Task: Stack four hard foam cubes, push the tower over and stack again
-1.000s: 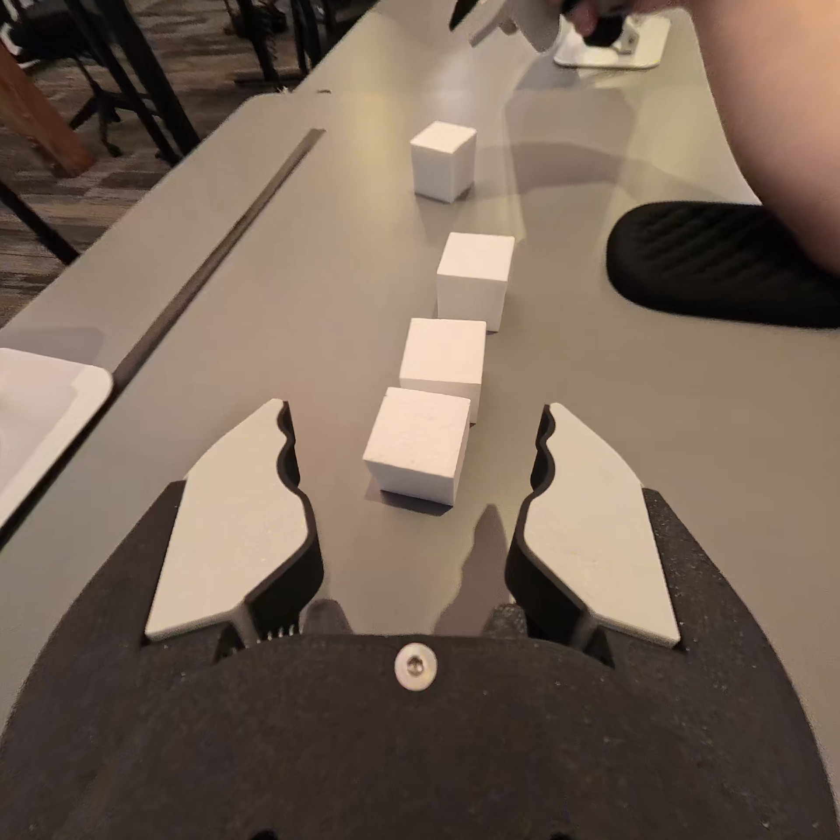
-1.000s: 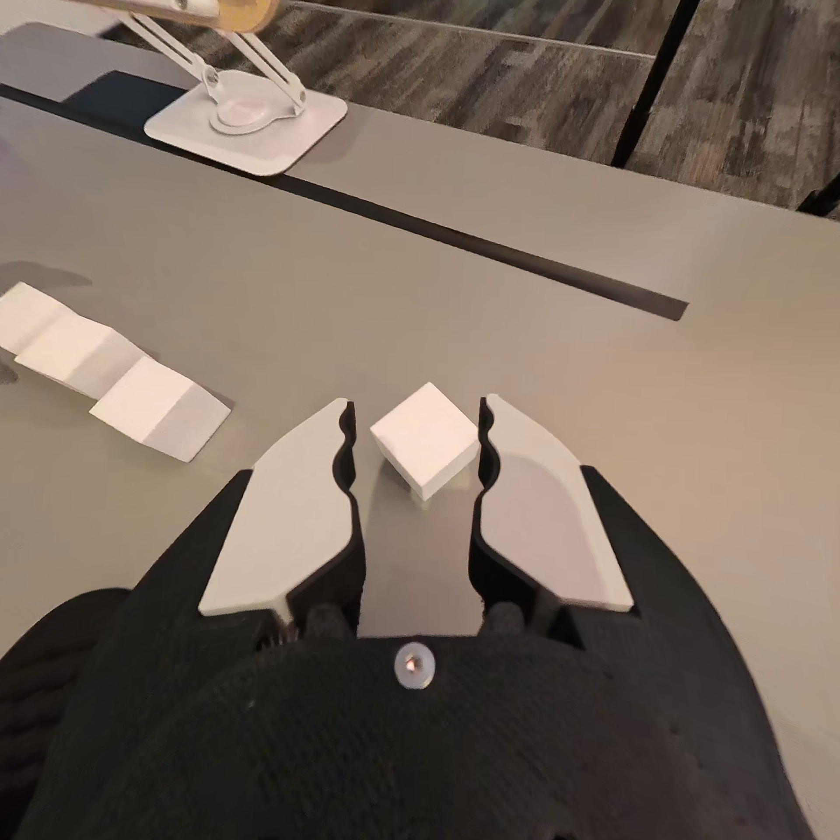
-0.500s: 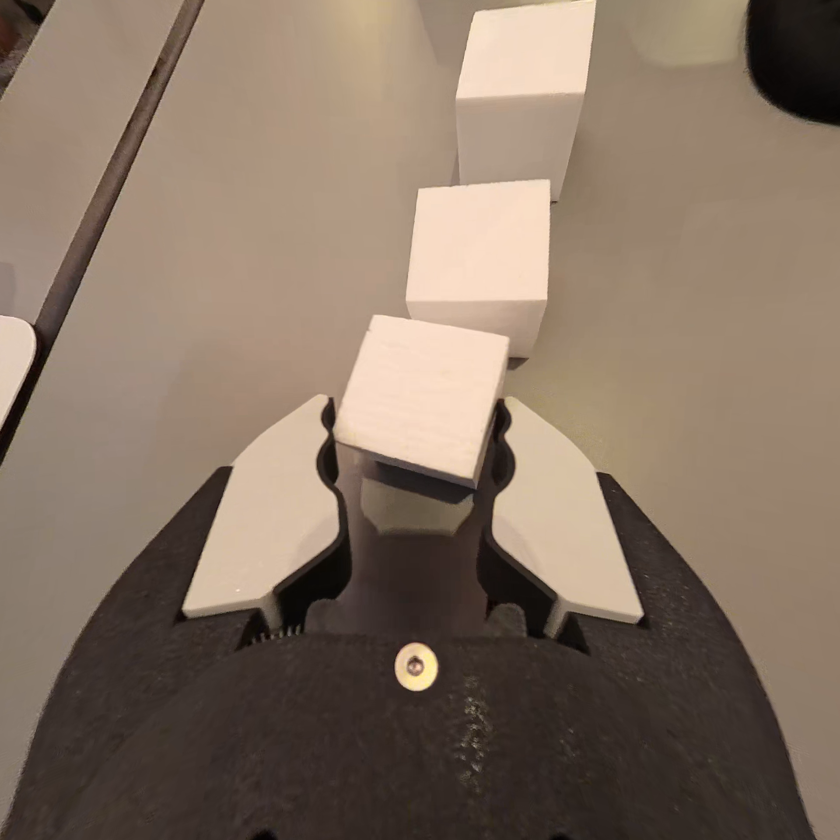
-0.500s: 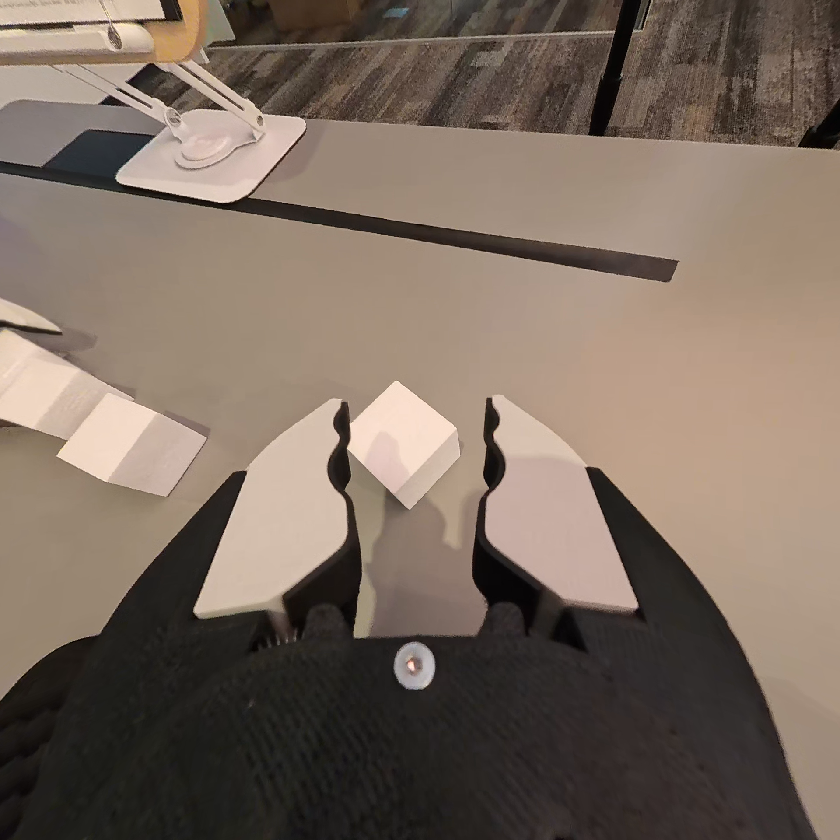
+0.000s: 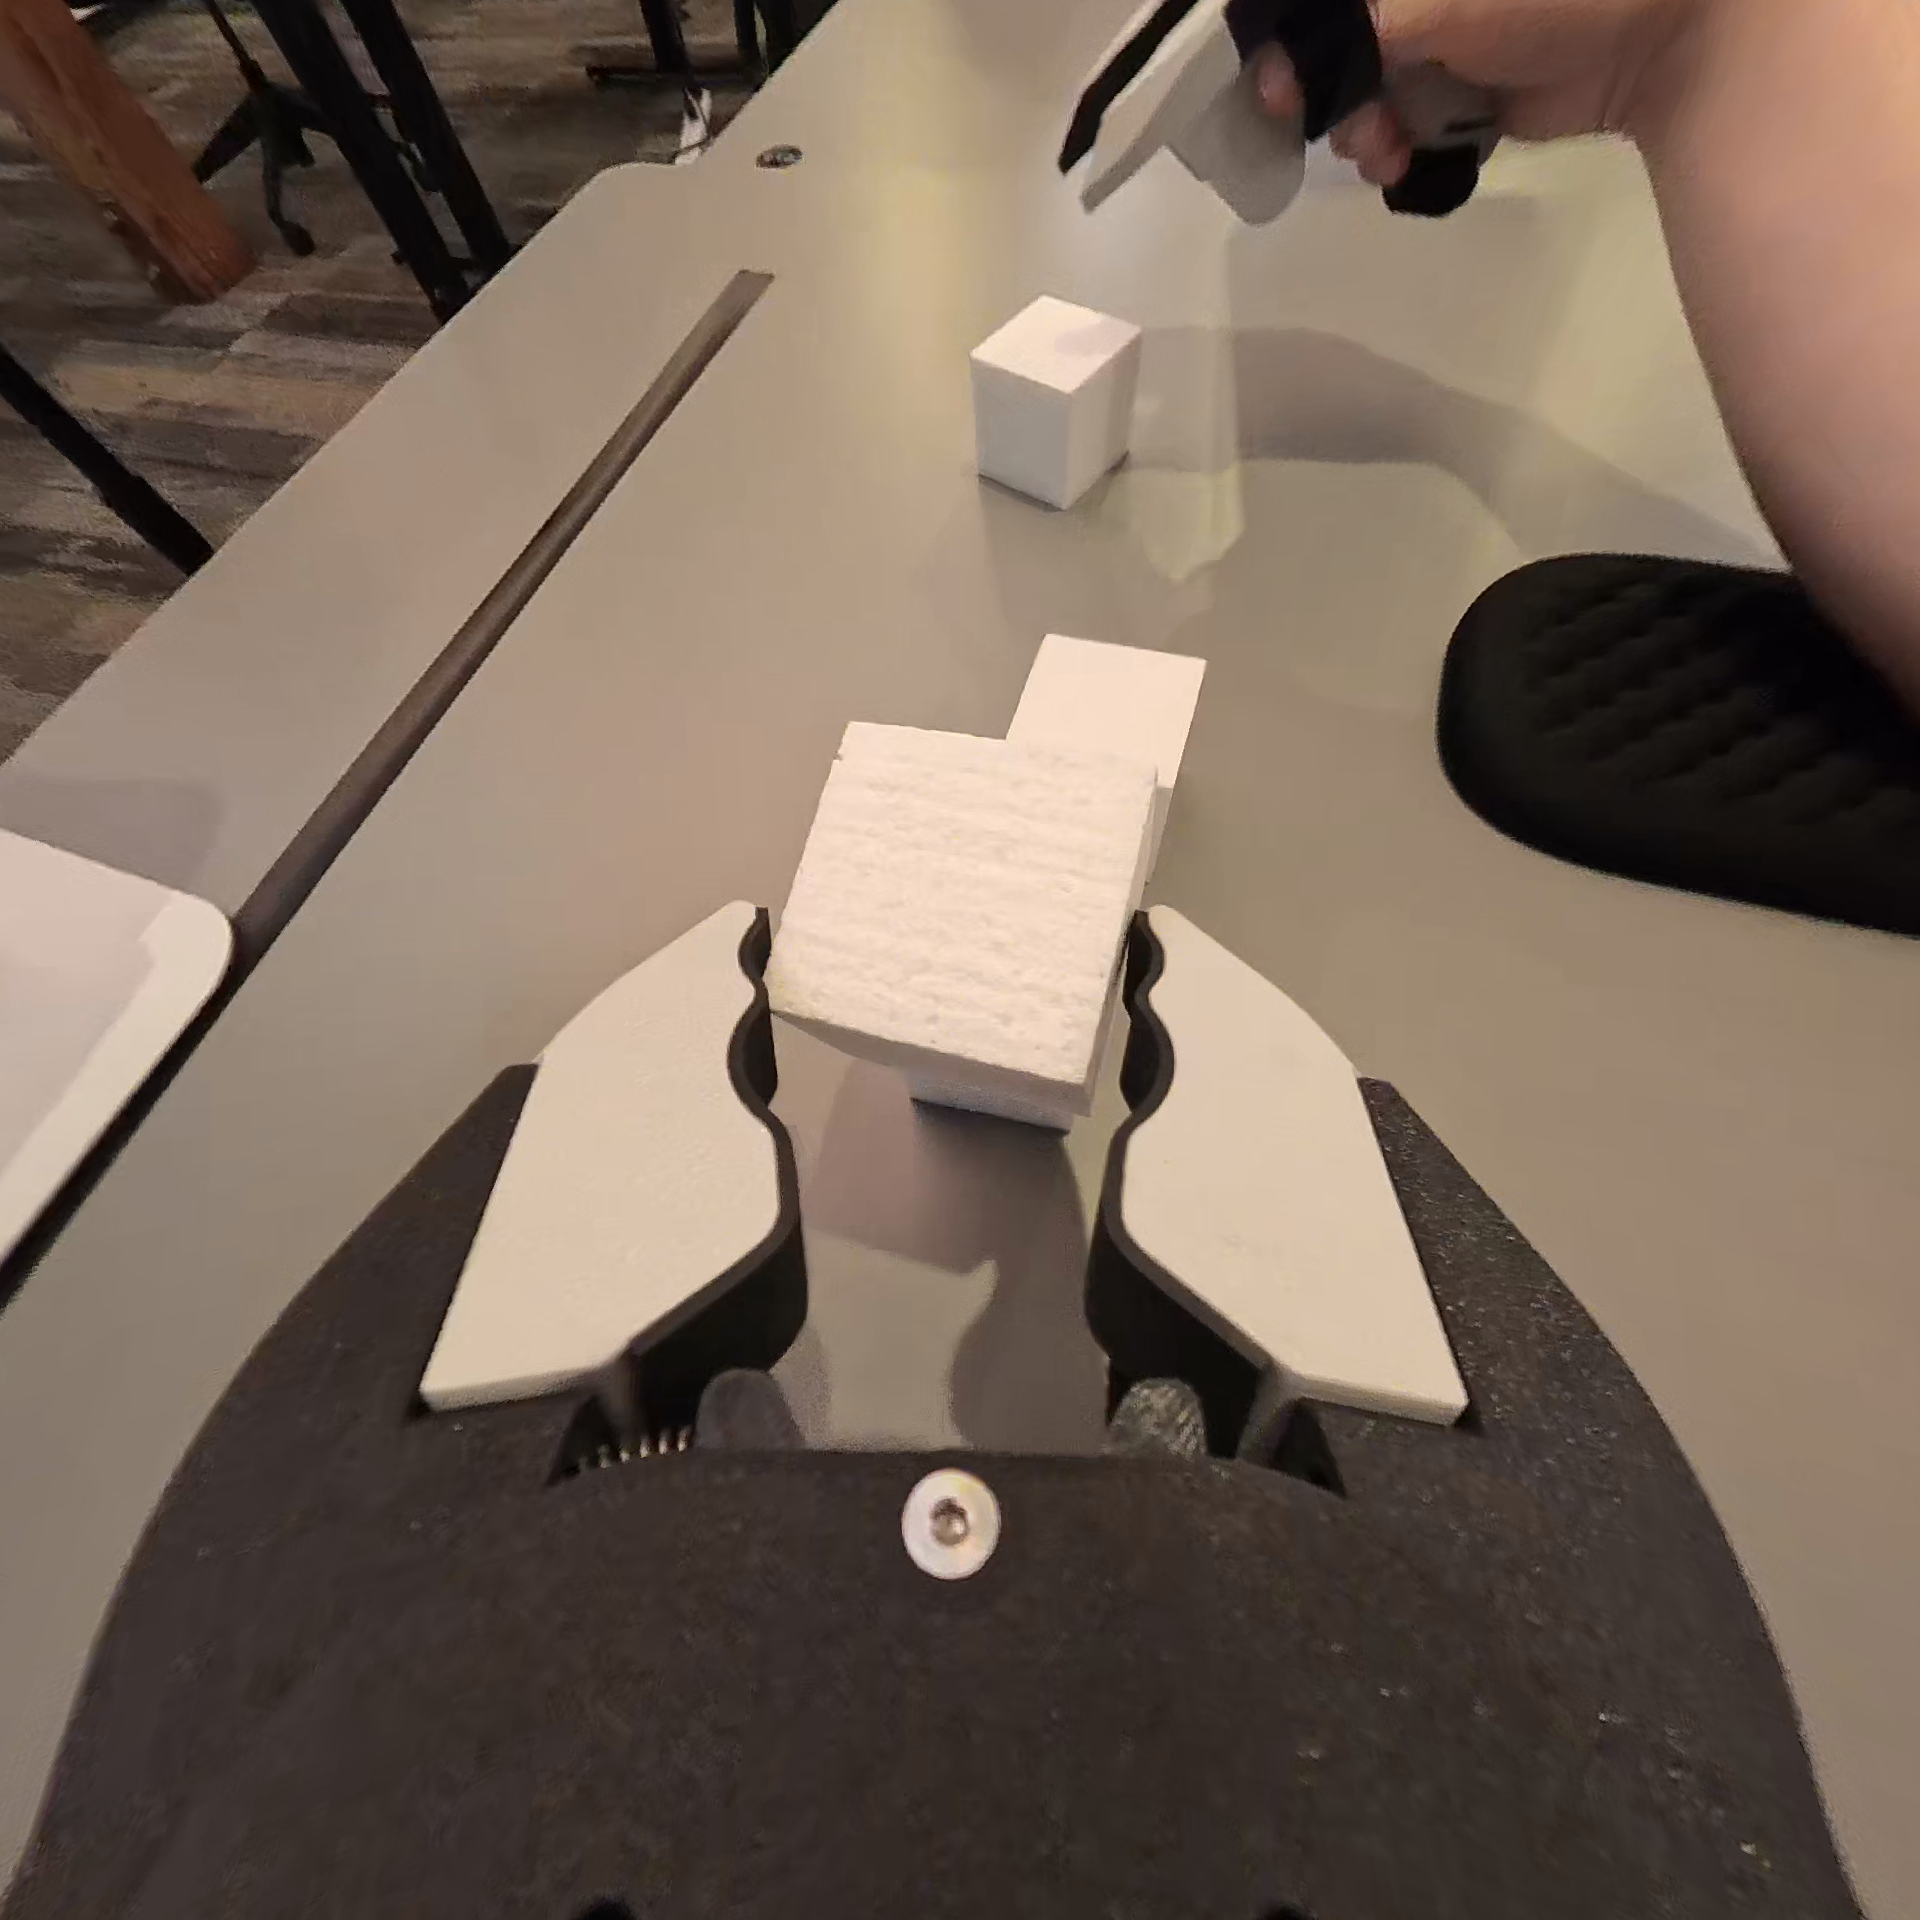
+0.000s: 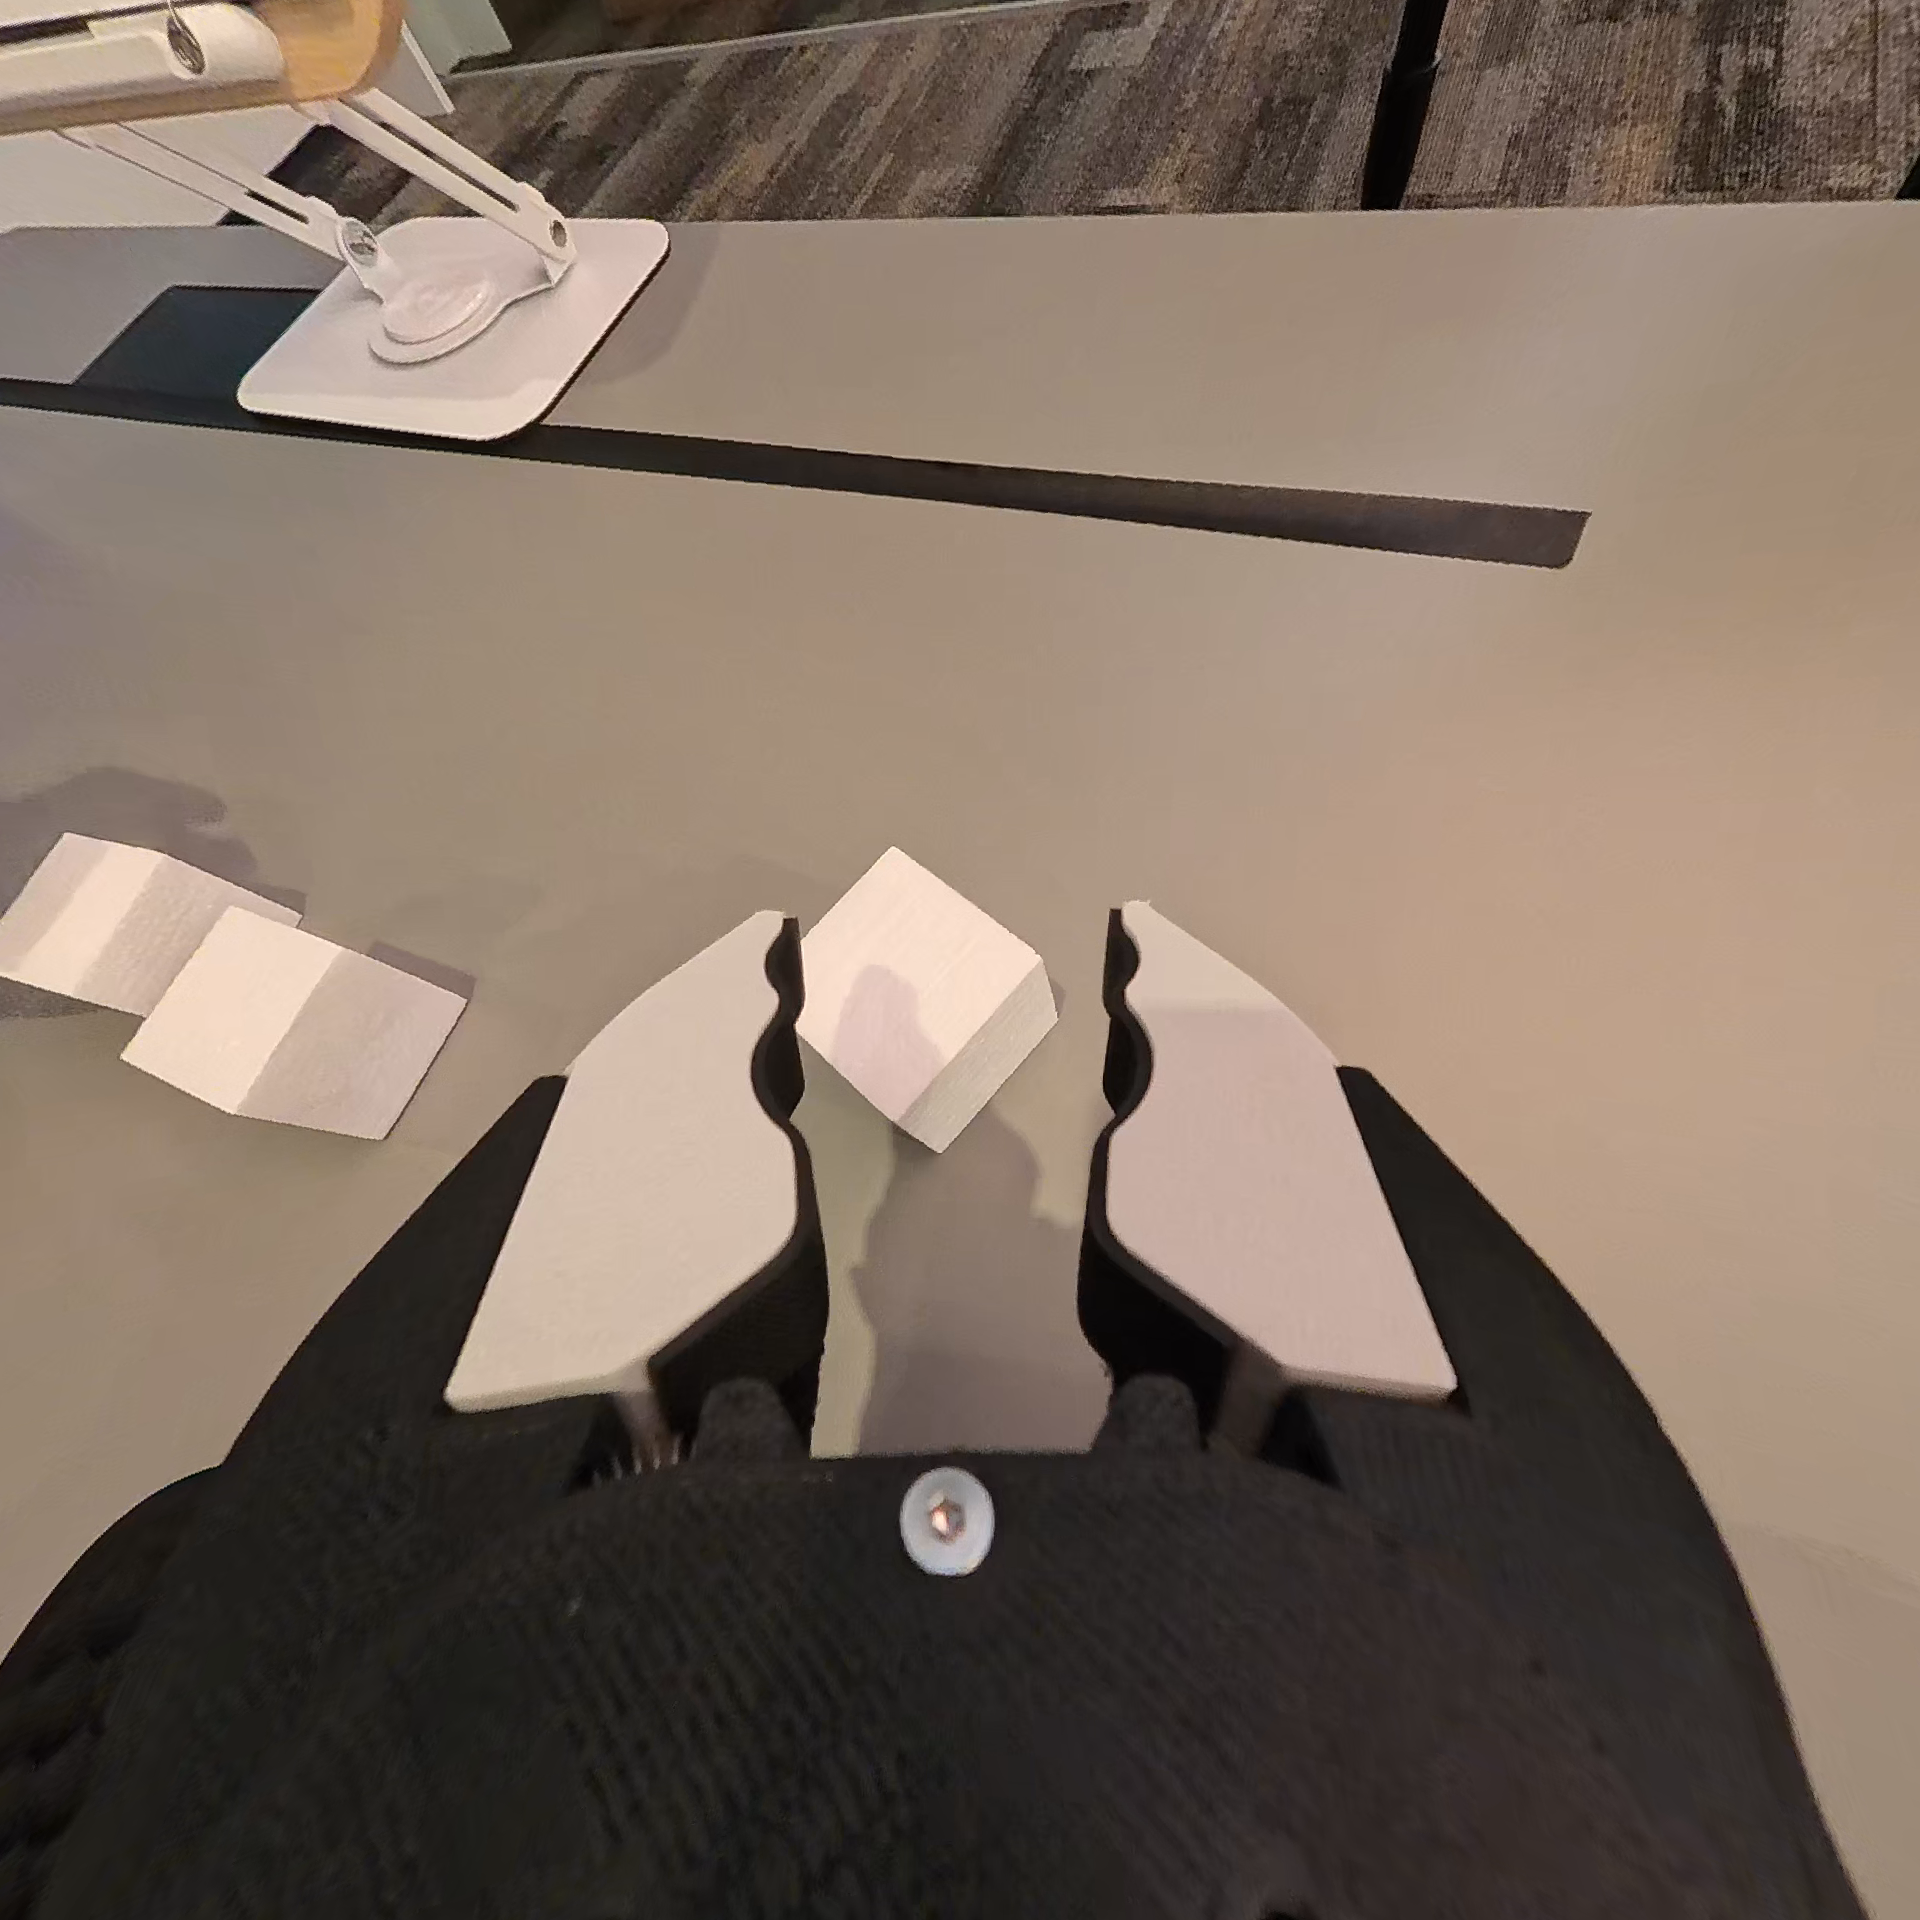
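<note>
The left gripper (image 5: 945,961) clamped one white foam cube (image 5: 961,914) above a second cube (image 5: 997,1101) on the grey table (image 5: 623,644). The right gripper (image 6: 951,971) hovered with fingers spread around a far cube (image 6: 925,1013), untouched.

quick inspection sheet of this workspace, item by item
surface: grey table with a dark slot
job's things: four white foam cubes; held cube tilted over a second cube, third cube behind, far cube alone
clutter: white stand base, black pad, white object at far left
grippers: left gripper shut on held cube; right gripper open, astride far cube
cables: nothing seen
surroundings: carpet floor, dark furniture legs
</note>
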`<move>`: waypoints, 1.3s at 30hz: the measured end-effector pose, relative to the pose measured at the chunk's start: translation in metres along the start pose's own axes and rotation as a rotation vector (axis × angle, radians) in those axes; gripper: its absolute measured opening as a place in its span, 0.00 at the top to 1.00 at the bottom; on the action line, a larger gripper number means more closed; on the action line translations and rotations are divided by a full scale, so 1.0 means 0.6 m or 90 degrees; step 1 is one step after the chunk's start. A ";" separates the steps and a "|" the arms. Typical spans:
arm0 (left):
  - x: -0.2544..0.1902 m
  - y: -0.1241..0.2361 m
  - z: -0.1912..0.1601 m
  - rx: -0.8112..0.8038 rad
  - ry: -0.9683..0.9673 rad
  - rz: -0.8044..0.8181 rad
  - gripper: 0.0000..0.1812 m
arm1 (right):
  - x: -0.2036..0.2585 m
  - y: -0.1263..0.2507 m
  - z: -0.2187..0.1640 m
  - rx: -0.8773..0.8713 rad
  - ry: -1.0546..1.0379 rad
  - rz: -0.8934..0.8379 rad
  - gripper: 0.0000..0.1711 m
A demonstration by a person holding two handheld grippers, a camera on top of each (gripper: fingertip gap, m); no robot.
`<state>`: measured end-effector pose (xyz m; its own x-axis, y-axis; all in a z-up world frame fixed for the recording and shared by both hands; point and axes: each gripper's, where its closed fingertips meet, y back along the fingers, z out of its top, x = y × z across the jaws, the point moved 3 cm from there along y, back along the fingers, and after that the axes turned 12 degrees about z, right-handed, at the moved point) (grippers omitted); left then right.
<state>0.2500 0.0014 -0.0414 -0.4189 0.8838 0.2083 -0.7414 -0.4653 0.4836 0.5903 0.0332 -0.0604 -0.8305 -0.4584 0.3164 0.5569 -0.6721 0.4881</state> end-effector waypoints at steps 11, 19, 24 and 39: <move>-0.010 -0.047 -0.015 0.077 0.024 -0.006 0.64 | 0.003 -0.011 -0.002 0.012 -0.002 0.013 0.67; -0.013 -0.056 -0.025 0.096 0.000 0.009 0.64 | 0.004 -0.014 0.001 0.013 0.000 0.017 0.67; -0.015 -0.058 -0.023 0.092 0.006 -0.001 0.64 | 0.002 -0.017 -0.004 0.018 -0.005 0.018 0.67; -0.016 -0.048 -0.018 0.058 -0.013 0.013 0.51 | -0.001 -0.026 -0.007 0.032 -0.021 0.006 0.61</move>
<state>0.2698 0.0059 -0.0663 -0.4216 0.8758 0.2352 -0.6817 -0.4771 0.5547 0.5821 0.0413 -0.0714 -0.8256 -0.4448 0.3471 0.5641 -0.6369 0.5255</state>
